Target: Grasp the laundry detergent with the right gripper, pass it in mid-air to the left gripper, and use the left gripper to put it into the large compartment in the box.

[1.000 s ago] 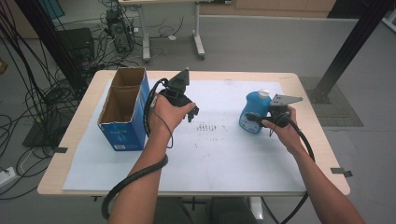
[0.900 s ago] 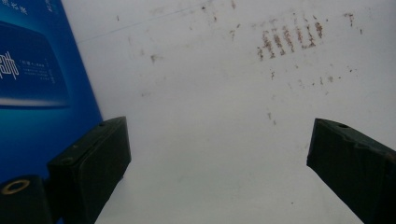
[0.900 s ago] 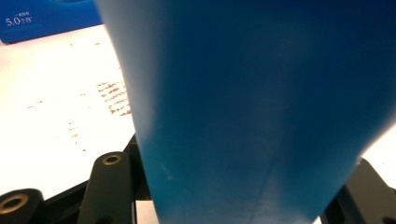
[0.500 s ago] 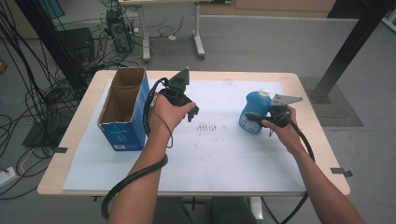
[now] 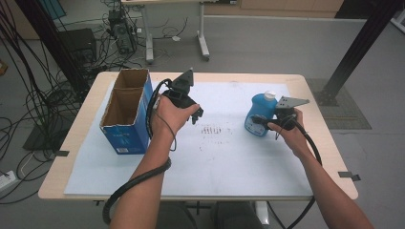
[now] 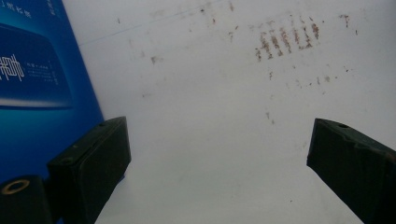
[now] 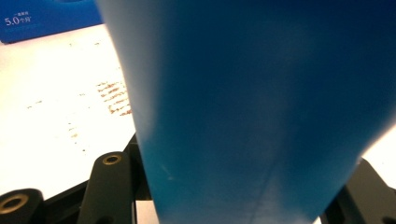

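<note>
The right gripper (image 5: 260, 120) is pinching the blue bottle (image 5: 259, 113), which is standing upright between its jaws on the white mat (image 5: 224, 157). The left gripper (image 6: 219, 163) is hovering over the mat with jaws spread and nothing between them, the open blue cardboard box (image 5: 125, 112) just beside it.

The blue bottle (image 7: 261, 107) hides the right tongs' (image 7: 243, 205) inner faces and overruns the frame.
</note>
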The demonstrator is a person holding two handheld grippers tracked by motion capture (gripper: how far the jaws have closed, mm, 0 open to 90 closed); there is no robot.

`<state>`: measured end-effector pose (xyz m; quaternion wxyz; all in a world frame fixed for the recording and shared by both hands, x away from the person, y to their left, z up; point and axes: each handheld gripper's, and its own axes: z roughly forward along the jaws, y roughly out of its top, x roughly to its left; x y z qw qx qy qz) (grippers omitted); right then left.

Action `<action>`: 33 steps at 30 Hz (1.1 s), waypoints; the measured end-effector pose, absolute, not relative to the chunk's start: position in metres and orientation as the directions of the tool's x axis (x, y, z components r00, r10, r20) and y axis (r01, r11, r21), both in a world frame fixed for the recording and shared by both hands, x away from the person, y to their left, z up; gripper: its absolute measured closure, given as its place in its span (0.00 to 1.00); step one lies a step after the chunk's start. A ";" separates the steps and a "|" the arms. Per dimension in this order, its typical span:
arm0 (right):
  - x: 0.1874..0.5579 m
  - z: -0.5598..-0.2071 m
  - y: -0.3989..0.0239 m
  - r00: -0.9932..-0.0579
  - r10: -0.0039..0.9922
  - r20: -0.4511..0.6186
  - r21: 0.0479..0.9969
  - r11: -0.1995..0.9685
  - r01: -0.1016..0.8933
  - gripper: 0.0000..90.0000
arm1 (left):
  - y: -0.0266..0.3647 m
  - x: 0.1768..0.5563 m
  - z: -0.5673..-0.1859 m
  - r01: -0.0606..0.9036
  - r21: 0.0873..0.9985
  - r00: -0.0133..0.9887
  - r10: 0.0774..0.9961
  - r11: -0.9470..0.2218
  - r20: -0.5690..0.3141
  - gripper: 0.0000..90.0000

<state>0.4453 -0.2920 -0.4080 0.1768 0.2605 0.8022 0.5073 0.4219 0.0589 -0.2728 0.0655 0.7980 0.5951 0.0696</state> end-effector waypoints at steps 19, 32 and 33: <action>0.445 -0.407 -0.292 -0.796 0.605 -0.016 0.904 0.348 0.247 0.48 | 0.060 0.421 -0.271 0.929 0.194 0.320 0.947 -0.314 0.003 0.06; 0.440 -0.391 -0.292 -0.795 0.606 -0.004 0.902 0.347 0.259 0.48 | 0.060 0.418 -0.252 0.890 0.208 0.412 0.911 -0.405 0.010 0.06; 0.439 -0.388 -0.291 -0.797 0.604 -0.006 0.902 0.347 0.257 0.48 | 0.060 0.417 -0.250 0.886 0.207 0.421 0.907 -0.414 0.011 0.06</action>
